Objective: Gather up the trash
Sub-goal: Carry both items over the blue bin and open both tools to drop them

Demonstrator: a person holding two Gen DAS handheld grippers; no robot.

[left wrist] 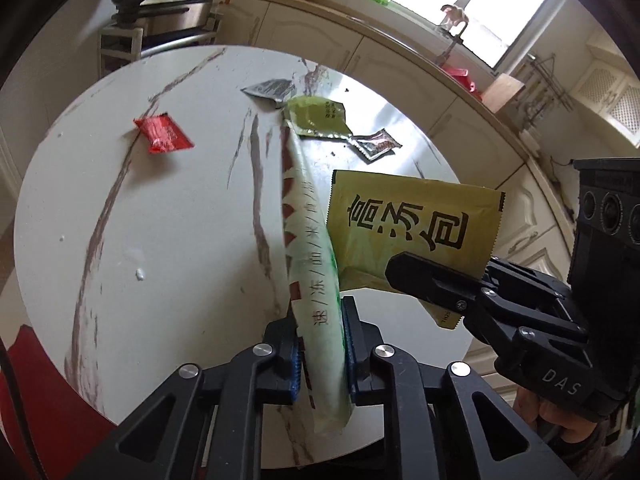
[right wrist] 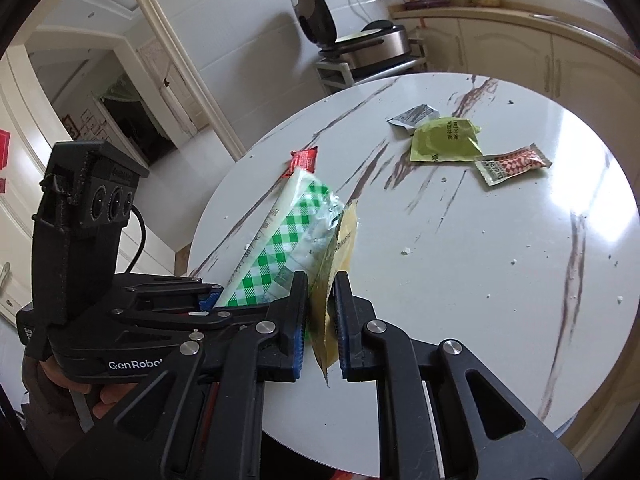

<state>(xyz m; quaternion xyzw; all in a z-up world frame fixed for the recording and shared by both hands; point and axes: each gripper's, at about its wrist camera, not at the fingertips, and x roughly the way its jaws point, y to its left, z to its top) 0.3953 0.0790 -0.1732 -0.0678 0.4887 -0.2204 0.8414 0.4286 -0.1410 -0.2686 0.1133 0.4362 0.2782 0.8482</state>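
Holding two empty wrappers above the round counter (left wrist: 168, 216), one in each claw.

Taking the long white bag (left wrist: 308, 248) as the mark: the left claw (left wrist: 320, 344) is pinched on its lower end; a red packet (left wrist: 162, 135) lies left of it; a grey packet (left wrist: 269, 89), green pouch (left wrist: 318, 118) and checked sachet (left wrist: 376, 145) lie beyond its tip; the right claw (right wrist: 320, 320) grips the yellow sachet (left wrist: 408, 220) just right. All look light, thin, crinkly and slippery, so pinching flat edges should suit.
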